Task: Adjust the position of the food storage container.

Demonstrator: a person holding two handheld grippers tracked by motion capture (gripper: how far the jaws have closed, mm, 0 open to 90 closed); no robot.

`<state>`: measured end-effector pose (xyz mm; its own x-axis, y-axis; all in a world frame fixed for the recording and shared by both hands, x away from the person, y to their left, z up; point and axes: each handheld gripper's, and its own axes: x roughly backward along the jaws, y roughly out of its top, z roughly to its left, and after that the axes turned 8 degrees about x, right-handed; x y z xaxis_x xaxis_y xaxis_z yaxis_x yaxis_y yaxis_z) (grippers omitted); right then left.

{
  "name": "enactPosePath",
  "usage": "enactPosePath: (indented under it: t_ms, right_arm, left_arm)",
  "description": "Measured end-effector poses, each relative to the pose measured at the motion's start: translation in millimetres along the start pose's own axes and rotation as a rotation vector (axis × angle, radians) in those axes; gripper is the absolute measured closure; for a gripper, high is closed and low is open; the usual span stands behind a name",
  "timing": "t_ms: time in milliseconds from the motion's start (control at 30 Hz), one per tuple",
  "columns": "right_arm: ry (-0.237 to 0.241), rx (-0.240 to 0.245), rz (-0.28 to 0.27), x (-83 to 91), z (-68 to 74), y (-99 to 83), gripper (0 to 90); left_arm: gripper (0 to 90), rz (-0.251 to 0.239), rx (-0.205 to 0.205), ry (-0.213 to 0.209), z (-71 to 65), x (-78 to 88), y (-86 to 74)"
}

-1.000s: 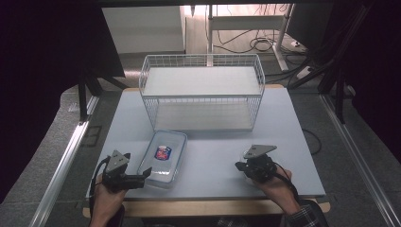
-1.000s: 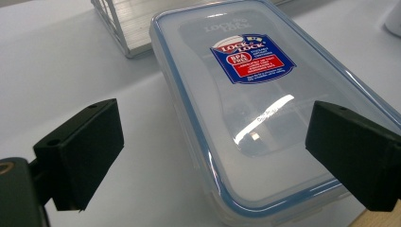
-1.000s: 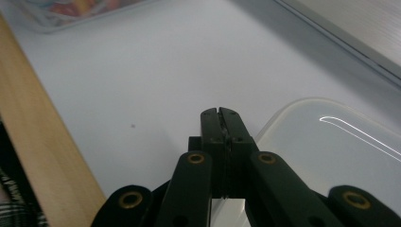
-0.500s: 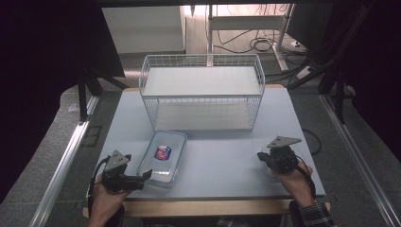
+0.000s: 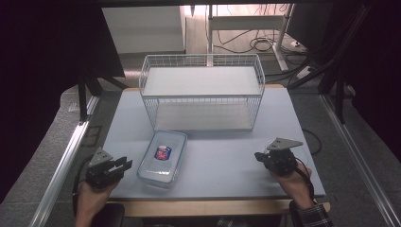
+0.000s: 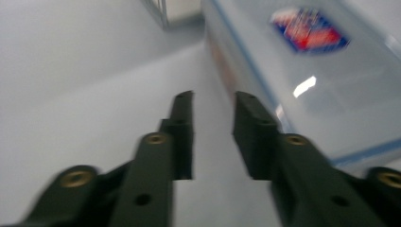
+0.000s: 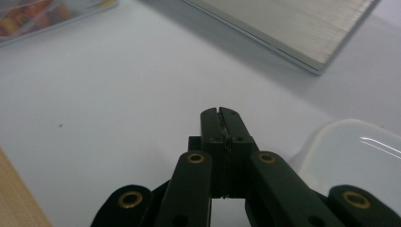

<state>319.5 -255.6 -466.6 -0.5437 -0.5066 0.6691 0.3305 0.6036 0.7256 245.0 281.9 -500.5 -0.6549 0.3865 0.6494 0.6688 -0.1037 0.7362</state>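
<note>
Moved: right gripper has slid toward the table's right edge since the earliest frame; left gripper has shifted toward the left edge, and its jaws have just been closing with nothing between them.
Left claw: narrow gap, empty; fingertips sit just beside the box's long side, not touching as far as the blurred view shows.
Right claw: pressed fully together, holding nothing, near the front right corner.
Box: clear rectangular plastic container with red-blue label on its lid, near the front edge, left of centre, in front of the white wire basket.
Table: pale grey tabletop.
Do well: probably reopen the left jaws wide, straddle the box rim squarely, and steady the box with the right.
Risk: a narrow claw would just shove the box.
</note>
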Motion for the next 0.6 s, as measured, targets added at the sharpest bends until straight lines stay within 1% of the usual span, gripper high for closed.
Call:
enactPosePath:
  t_ms: [67, 133, 200, 233, 267, 300, 400, 533, 600]
  right_arm:
    - [0.015, 0.007, -0.005, -0.9, 4.1, 1.3, 89.4]
    - [0.029, 0.015, -0.008, -2.1, 7.8, 2.5, 89.4]
    - [0.048, 0.021, -0.010, -3.0, 11.1, 3.6, 89.4]
    - [0.057, 0.022, -0.015, -3.4, 12.6, 4.0, 89.3]
    - [0.066, 0.023, -0.017, -3.5, 14.1, 4.5, 89.3]
    - [0.072, 0.027, -0.020, -3.7, 15.6, 5.0, 89.2]
    - [0.090, 0.028, -0.025, -3.7, 20.0, 6.7, 88.4]
    - [0.107, 0.033, -0.030, -3.7, 25.3, 8.5, 87.9]
    - [0.118, 0.034, -0.029, -3.5, 27.4, 8.8, 87.7]
  left_arm:
    - [81.5, 0.056, -0.009, -0.035, 2.1, -9.2, -3.9]
    - [84.6, 0.109, -0.027, -0.056, -0.6, -18.8, -5.6]
    - [86.1, 0.133, -0.044, -0.105, -6.0, -24.6, -5.4]
    - [86.4, 0.139, -0.050, -0.115, -9.9, -26.1, -4.6]
    - [88.3, 0.139, -0.050, -0.115, -9.9, -26.1, -4.6]
    - [88.6, 0.154, -0.074, -0.103, -16.6, -28.4, -3.8]
    - [89.3, 0.155, -0.070, -0.149, -21.1, -29.3, -3.6]
    - [89.5, 0.159, -0.089, -0.189, -32.2, -33.5, -1.6]
    - [89.5, 0.162, -0.098, -0.197, -39.5, -35.8, -0.2]
